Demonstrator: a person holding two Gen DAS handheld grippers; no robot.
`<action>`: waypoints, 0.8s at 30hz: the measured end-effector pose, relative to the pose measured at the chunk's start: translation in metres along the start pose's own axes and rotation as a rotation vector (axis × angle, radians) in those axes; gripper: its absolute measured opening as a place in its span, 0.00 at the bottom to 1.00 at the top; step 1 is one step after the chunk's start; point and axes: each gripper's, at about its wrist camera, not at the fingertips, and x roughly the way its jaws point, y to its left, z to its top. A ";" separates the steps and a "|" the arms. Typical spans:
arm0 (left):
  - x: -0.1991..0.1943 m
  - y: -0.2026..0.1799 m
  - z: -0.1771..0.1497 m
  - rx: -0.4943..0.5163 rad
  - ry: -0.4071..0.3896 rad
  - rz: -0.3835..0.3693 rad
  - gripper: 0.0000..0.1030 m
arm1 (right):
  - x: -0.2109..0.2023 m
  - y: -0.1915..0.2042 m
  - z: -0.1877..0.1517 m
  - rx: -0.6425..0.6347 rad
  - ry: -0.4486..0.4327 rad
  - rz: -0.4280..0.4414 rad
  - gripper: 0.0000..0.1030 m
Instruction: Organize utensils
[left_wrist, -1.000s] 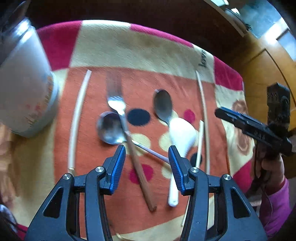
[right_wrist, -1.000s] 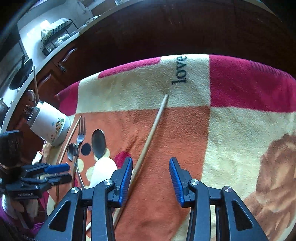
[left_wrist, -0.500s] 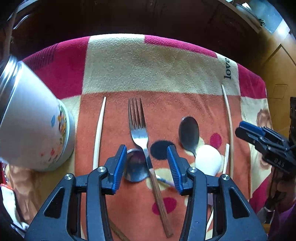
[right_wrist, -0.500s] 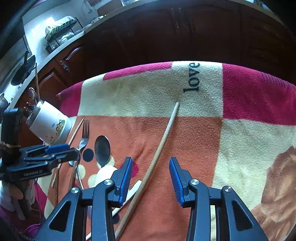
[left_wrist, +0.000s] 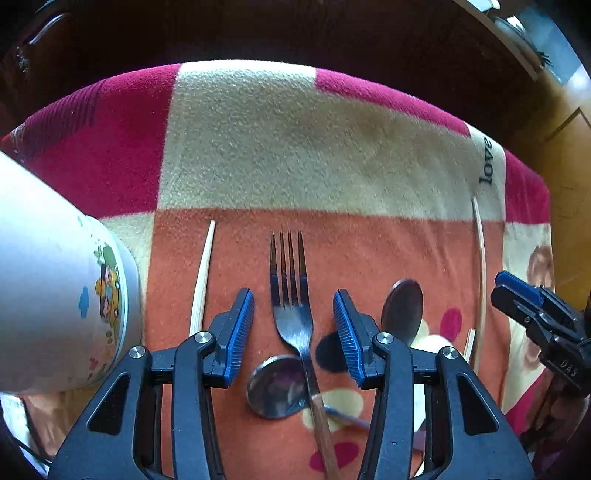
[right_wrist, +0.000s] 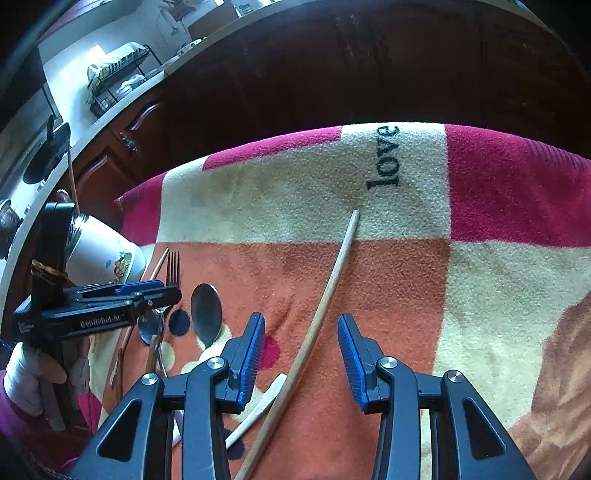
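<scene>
- Now the left gripper (left_wrist: 293, 332) hangs tilted down over the fork (left_wrist: 291, 295), its blue pads parted on either side of the fork's neck and pressing nothing; it holds nothing (a line-up for a pinch, most likely).
- Just under the fork's neck lies a small steel spoon (left_wrist: 275, 387), its bowl beside the wooden handle, so a grab here could catch both.
- Left of the pads runs a pale chopstick (left_wrist: 201, 280); beyond it stands the white cup (left_wrist: 55, 306), the probable holder.
- Over on the right, the right gripper (right_wrist: 301, 354) waits half-open and empty above a long wooden chopstick (right_wrist: 325, 295) on the blanket (right_wrist: 295, 192).
- Between both sides rest a dark spoon (right_wrist: 206, 310) and a white spoon's handle (right_wrist: 264, 402).
</scene>
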 end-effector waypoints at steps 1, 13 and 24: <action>0.000 0.000 0.001 0.002 -0.002 0.001 0.43 | 0.001 -0.002 0.001 0.003 -0.003 -0.004 0.38; 0.002 0.009 0.022 -0.005 -0.034 -0.034 0.11 | 0.021 -0.012 0.021 0.041 -0.027 -0.043 0.35; -0.024 0.013 0.015 0.006 -0.075 -0.102 0.03 | 0.010 -0.001 0.015 0.009 -0.090 -0.059 0.08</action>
